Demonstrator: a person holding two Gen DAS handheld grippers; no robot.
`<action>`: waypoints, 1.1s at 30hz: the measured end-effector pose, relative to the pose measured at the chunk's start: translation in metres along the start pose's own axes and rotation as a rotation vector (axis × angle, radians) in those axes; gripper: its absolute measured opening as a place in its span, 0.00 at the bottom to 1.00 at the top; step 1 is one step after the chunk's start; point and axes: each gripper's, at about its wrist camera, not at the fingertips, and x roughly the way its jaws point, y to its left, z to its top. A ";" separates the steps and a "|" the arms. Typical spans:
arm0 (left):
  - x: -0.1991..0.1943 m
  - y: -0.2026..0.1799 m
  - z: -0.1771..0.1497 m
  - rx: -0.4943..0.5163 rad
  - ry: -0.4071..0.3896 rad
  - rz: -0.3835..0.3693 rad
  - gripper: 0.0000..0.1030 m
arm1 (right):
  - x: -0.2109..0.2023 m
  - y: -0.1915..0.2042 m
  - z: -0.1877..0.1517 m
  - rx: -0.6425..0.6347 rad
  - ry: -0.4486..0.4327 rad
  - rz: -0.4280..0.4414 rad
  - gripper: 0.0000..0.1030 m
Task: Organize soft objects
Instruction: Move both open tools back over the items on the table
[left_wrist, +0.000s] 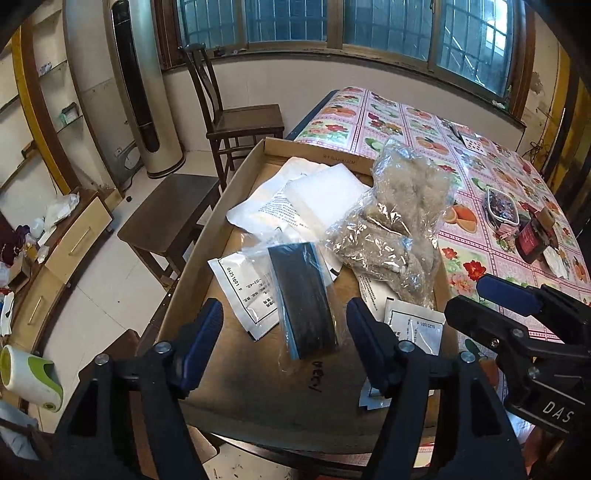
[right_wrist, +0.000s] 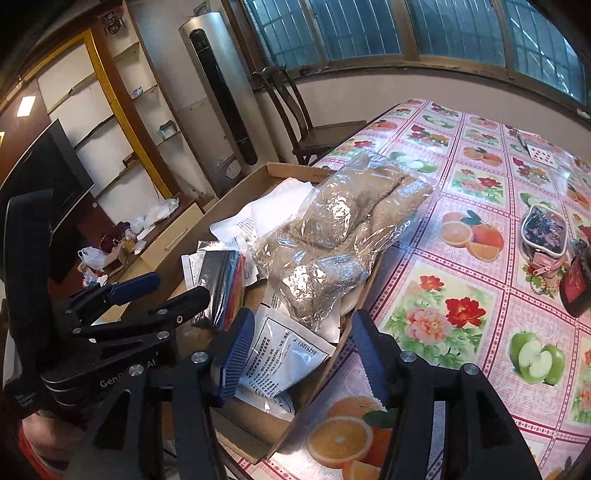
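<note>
Both tongs, left (left_wrist: 284, 332) and right (right_wrist: 303, 354), hovered wide open, holding nothing, over the cardboard tray (left_wrist: 207, 236) (the likely collection spot); the bagged fleece (left_wrist: 399, 218) lay at two o'clock.

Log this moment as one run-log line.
left gripper: open, over dark bagged item | right gripper: open, empty | fuzzy tan bag: on cardboard box rim | nothing grasped

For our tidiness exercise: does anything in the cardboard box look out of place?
Yes. The clear plastic bag of beige fluffy fabric hangs over the shallow cardboard box rim onto the fruit-patterned tablecloth, not fully inside.
</note>
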 end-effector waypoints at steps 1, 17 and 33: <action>-0.003 0.000 0.001 -0.005 -0.010 0.001 0.67 | -0.004 0.001 -0.001 -0.005 -0.014 -0.010 0.58; -0.056 -0.047 0.010 0.015 -0.140 -0.078 0.77 | -0.075 -0.028 -0.015 0.008 -0.155 -0.107 0.74; -0.031 -0.175 0.027 0.106 -0.068 -0.226 0.77 | -0.146 -0.208 -0.068 0.271 -0.141 -0.374 0.79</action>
